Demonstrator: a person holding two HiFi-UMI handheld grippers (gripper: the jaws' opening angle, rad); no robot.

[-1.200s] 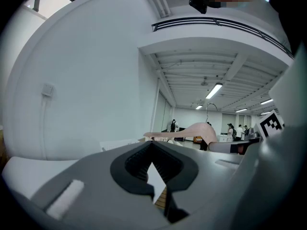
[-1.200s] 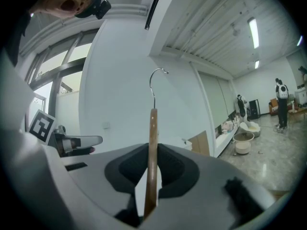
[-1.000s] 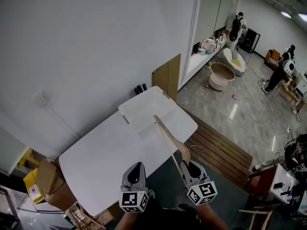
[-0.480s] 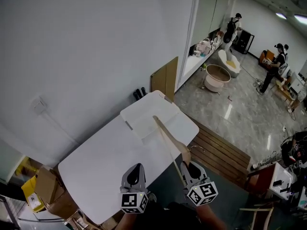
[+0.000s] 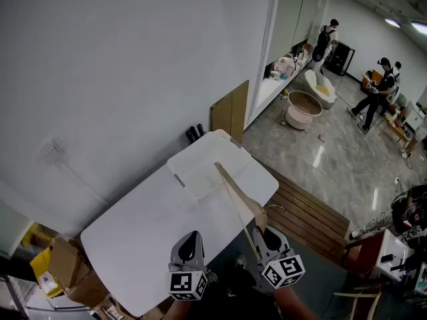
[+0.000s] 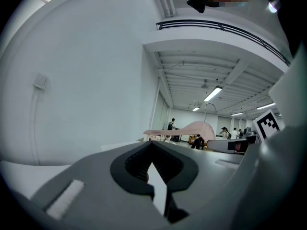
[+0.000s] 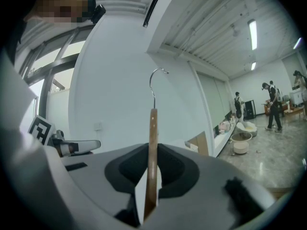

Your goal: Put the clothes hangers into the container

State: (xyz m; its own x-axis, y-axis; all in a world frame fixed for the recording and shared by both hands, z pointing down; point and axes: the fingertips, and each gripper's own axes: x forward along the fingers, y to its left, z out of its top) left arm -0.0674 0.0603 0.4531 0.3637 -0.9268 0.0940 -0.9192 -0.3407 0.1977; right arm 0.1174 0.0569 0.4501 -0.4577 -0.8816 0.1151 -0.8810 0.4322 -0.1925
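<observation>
Plain white wall (image 5: 133,65) on the left with a small switch plate (image 5: 52,153) low on it, a white table (image 5: 133,229) near it and a brown board (image 5: 231,109) leaning upright at its corner. Beyond, glossy grey floor (image 5: 333,155) under ceiling strip lights (image 5: 393,22), with a slatted wooden platform (image 5: 307,212) beside the table, a round tub (image 5: 303,109) and people (image 5: 375,95) far off. Cardboard boxes (image 5: 63,272) at lower left.

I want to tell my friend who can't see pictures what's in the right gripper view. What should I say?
The right gripper is shut on a wooden clothes hanger, seen edge-on, with its metal hook sticking up. Behind it are a white wall and, far off to the right, a few people standing in a big room.
</observation>
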